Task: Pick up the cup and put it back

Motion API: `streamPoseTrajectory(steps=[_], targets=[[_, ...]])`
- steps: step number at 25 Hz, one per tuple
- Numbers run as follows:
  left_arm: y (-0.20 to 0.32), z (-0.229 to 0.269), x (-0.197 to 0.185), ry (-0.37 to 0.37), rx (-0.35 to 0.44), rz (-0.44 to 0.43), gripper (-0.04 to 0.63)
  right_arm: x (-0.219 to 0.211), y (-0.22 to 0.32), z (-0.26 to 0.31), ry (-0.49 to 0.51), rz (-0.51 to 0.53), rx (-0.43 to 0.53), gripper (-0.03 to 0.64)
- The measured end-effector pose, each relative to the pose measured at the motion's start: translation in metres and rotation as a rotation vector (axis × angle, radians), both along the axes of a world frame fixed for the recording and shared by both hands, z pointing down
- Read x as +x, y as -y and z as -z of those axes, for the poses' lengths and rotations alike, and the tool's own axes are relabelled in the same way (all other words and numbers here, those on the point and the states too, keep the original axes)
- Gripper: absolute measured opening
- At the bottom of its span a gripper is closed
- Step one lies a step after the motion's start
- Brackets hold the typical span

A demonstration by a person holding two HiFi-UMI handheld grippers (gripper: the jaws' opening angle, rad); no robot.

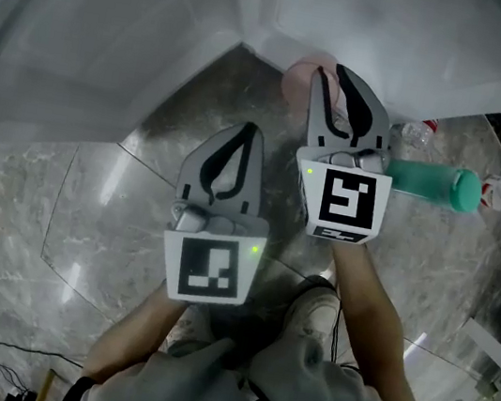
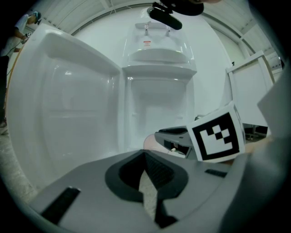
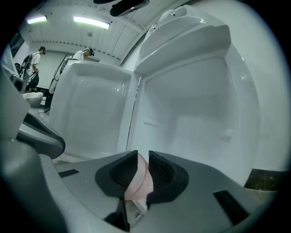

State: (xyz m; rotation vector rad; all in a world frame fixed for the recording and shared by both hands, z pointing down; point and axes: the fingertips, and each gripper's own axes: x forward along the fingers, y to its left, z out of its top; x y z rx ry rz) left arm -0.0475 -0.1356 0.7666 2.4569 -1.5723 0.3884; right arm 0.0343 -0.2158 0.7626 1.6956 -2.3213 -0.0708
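Open white cabinet (image 1: 147, 25) along far edge of grey marble floor (image 1: 106, 209). Left gripper (image 1: 248, 130) over mid-floor, jaws together, nothing between. Right gripper (image 1: 332, 69) at cabinet's foot, jaws clamped on pink cup (image 3: 141, 176). Green bottle (image 1: 429, 182) on its side toward right edge of floor, near right gripper. Cup at far edge of floor, just before cabinet; resting or lifted, cannot tell.

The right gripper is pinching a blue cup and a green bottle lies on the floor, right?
No: the cup is pink, not blue, as the right gripper view shows. The right gripper does pinch it, and a green bottle lies on the floor.
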Motion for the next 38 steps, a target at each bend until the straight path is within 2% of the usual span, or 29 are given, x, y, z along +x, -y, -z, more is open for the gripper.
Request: streamPoseTrajectory(steps=[5,9,14,27,34,38], targets=[[0.000,-0.001,0.002,0.000,-0.005,-0.007,0.012,0.015,0.007,-0.005,-0.078,-0.030,-0.021,0.029],[-0.001,-0.002,0.003,0.005,-0.011,-0.014,0.012,0.020,0.016,-0.004,-0.074,-0.027,-0.048,0.028],[-0.001,-0.004,0.001,0.008,-0.015,-0.010,0.012,0.018,0.026,0.018,-0.082,-0.026,-0.006,0.028],[0.001,-0.007,-0.002,0.013,-0.021,-0.004,0.012,0.045,0.084,0.020,-0.098,-0.158,-0.087,0.028],[0.001,-0.010,-0.002,0.013,-0.027,-0.003,0.012,0.039,0.099,0.037,-0.104,-0.136,-0.018,0.029],[0.002,-0.009,-0.003,0.008,-0.025,0.004,0.012,0.040,0.080,0.059,-0.076,-0.136,0.082,0.029]])
